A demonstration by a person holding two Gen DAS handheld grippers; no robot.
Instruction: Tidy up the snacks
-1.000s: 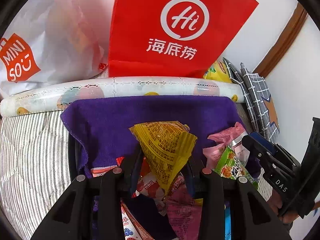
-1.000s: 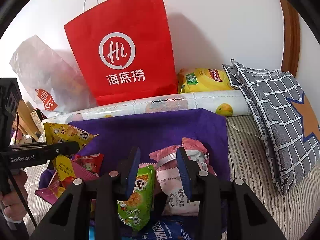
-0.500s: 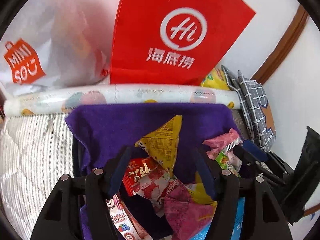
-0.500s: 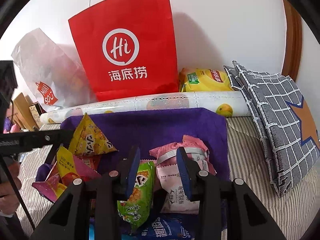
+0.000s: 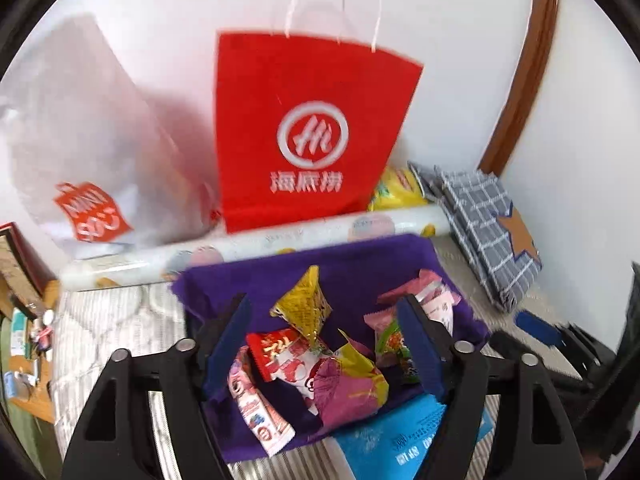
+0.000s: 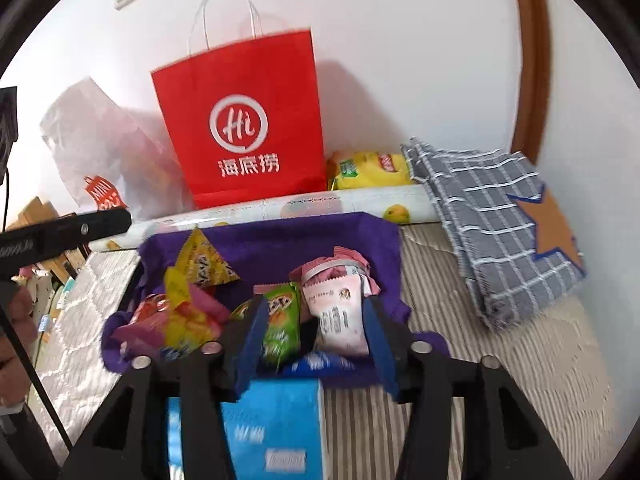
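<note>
the snacks lie in a loose heap on a purple cloth (image 5: 360,264) spread over a striped bed (image 6: 500,392). on the cloth's left part, in the left wrist view, a yellow triangular packet (image 5: 306,300) stands point up, with a red and white packet (image 5: 288,356), a pink and yellow wrapper (image 5: 352,388) and a long pink striped stick packet (image 5: 256,408) crowded just below it. toward the cloth's right side, a green packet (image 6: 282,320) leans beside a white and pink pouch (image 6: 340,312), touching it. a blue box (image 6: 276,428) lies at the cloth's near edge.

the left gripper (image 5: 326,348) hangs above the heap, its fingers spread wide and opening, holding nothing; the packets seen between them lie on the cloth below. the right gripper (image 6: 312,340) has its fingers partly apart and opening; the green packet and the pouch show between them, and the pads do not press on either.

behind the cloth lies a patterned roll (image 6: 320,204), then a red paper bag (image 6: 244,128), a white plastic bag (image 5: 88,152) and a yellow chip bag (image 6: 368,168) against the wall. a grey checked cushion (image 6: 500,224) rests at the right.
</note>
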